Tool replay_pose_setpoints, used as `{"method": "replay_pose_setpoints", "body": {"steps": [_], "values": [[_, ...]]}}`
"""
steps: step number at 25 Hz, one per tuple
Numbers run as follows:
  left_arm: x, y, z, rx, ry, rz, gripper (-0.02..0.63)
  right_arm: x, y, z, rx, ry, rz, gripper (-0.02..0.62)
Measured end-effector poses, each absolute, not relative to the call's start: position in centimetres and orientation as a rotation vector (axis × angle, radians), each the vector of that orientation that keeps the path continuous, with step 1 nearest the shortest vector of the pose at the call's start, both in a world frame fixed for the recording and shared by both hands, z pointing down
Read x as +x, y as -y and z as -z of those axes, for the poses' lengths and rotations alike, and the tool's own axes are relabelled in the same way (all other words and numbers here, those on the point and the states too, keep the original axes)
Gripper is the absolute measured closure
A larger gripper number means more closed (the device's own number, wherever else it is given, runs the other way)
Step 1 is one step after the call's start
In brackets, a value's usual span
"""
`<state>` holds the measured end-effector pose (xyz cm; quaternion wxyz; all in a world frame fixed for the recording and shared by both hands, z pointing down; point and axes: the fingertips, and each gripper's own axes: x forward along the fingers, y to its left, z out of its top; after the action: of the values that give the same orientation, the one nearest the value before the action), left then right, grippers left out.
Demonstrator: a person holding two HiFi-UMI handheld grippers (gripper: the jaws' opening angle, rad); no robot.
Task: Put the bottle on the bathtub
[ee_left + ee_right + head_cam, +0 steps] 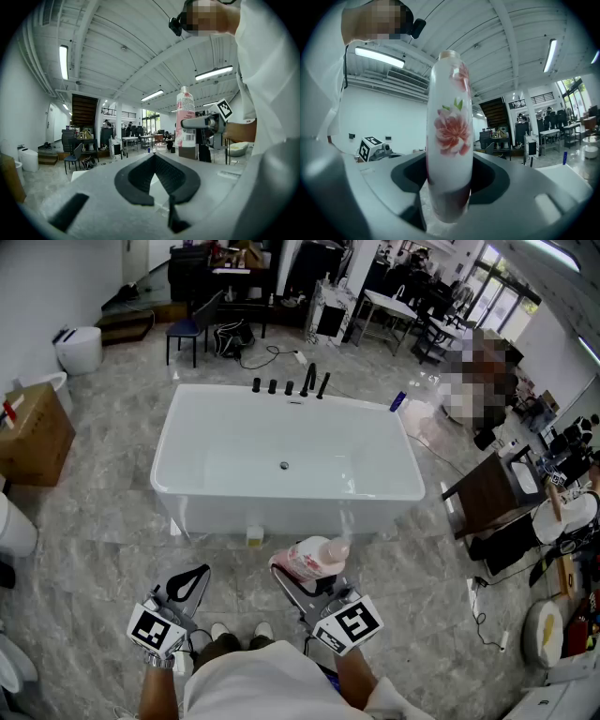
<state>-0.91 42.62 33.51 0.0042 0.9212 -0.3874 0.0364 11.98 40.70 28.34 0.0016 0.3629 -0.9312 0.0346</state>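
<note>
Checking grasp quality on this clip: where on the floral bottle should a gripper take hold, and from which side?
Mid-body of the bottle, approached horizontally from its side, as the right gripper does: it is tall, slim and upright, so jaws close across its narrow rounded width.

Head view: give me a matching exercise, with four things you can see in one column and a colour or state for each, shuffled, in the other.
1. bottle
2. left gripper
3. bathtub
4. cardboard box

A. white, standing on the floor
B. brown
C. jaws together, nothing between them
D. clamped by the right gripper

Pairs: 1-D, 2-C, 3-A, 4-B
</note>
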Motion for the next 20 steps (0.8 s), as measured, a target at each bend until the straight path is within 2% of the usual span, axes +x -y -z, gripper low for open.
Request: {"method": "replay_pose_setpoints", "body": {"steps": [20], "values": [[-1.9, -42.0, -34.9, 2.853, 1.233, -0.194, 0.603, 11.8, -40.1, -27.9, 1.11, 2.956, -0.116, 0.344]]}}
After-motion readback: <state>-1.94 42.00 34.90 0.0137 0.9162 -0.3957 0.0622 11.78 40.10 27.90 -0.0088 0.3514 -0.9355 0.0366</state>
